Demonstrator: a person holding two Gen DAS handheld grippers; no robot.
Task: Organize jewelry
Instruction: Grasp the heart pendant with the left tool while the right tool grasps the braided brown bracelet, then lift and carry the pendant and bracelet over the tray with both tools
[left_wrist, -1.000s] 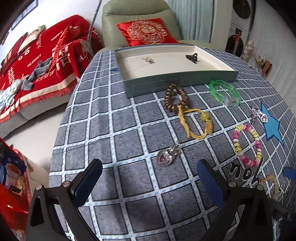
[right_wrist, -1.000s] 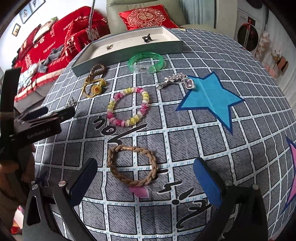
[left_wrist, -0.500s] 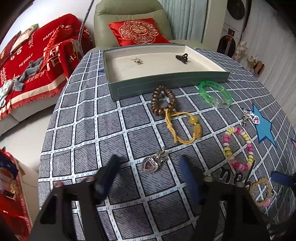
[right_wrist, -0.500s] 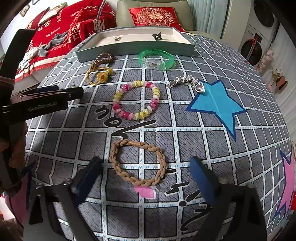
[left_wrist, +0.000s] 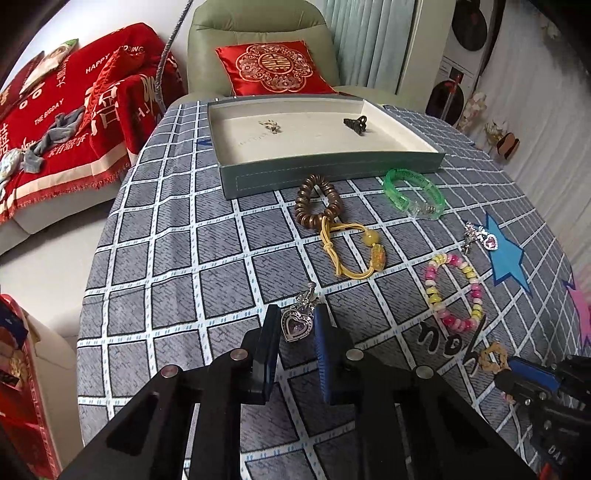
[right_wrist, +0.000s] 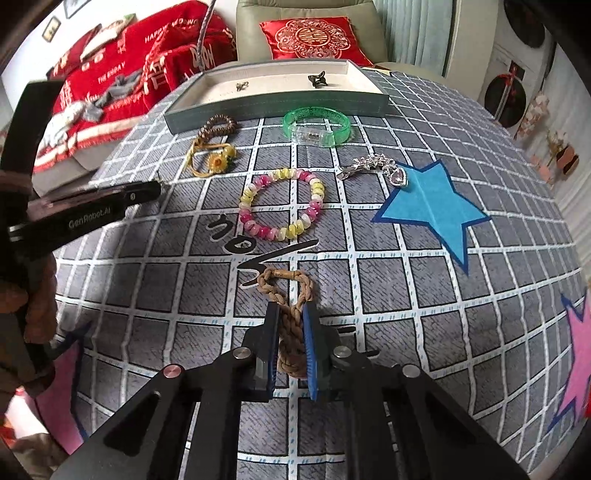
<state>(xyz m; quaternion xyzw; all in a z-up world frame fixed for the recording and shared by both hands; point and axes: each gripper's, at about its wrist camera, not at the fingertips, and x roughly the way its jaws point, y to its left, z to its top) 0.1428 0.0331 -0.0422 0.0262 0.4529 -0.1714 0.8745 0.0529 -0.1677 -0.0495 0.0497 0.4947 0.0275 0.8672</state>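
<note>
Both tongs have just been closing: left gripper pinching heart pendant, right gripper squeezing braided bracelet, lower centre; you are readying two pieces for the tray.

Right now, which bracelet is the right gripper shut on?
The braided tan rope bracelet, squeezed flat between the right gripper pads. The pink-and-yellow beaded bracelet, green bangle and brown bead bracelet lie untouched farther off.

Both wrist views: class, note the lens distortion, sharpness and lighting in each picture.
Left wrist view: fisheye bends the tray edge and tablecloth grid, corners are dark, and the heart pendant between the fingers is sharp under soft daylight. Right wrist view: same bulging grid, braided bracelet crisp, only faint shadows, no strong glare.
</note>
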